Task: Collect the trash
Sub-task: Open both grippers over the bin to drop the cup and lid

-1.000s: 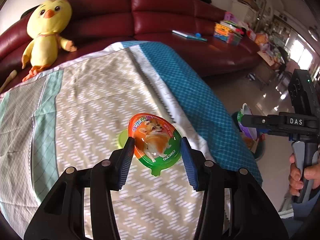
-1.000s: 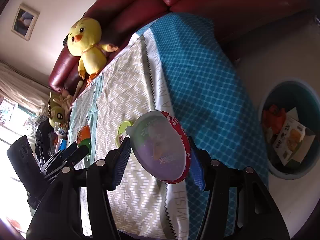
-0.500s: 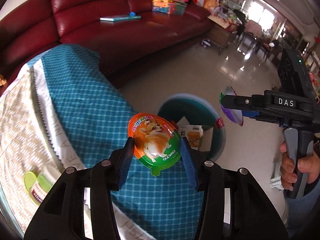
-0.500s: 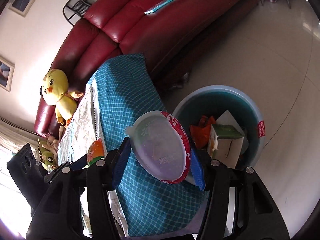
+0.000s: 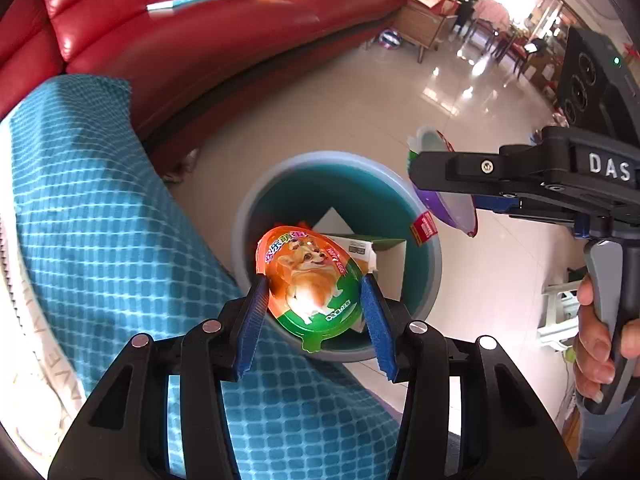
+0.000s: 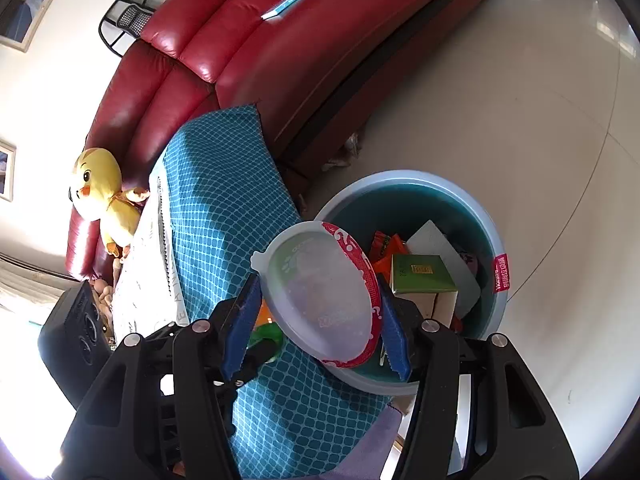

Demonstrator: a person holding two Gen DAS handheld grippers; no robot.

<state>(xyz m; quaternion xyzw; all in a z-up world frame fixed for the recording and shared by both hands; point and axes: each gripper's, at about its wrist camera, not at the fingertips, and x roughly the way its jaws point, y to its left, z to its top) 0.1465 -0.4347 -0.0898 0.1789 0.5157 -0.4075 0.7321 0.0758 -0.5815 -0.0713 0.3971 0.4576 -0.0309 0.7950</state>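
Observation:
My left gripper [image 5: 316, 312] is shut on an egg-shaped orange and green toy shell [image 5: 310, 282] printed with a corgi, held above the near rim of a round teal trash bin [image 5: 276, 184] on the floor. My right gripper [image 6: 320, 312] is shut on a round translucent lid [image 6: 324, 292] with a red patterned edge, over the bin's [image 6: 404, 178] left rim. In the left wrist view the right gripper [image 5: 444, 196] hangs beside the bin's right rim with the lid [image 5: 430, 142]. Inside the bin lie a green carton [image 6: 422, 274], orange wrappers [image 6: 384, 250] and a white sheet.
A table under a teal checked cloth [image 5: 100, 220] stands just left of the bin. A dark red leather sofa [image 5: 200, 32] runs behind, with a yellow plush chick [image 6: 100, 196] on it. Shiny tiled floor [image 6: 500, 120] spreads to the right. A hand [image 5: 596, 344] grips the right tool's handle.
Both grippers swung from over the tabletop to the right and down, and now hang at the trash bin. Each still grips its item as before.

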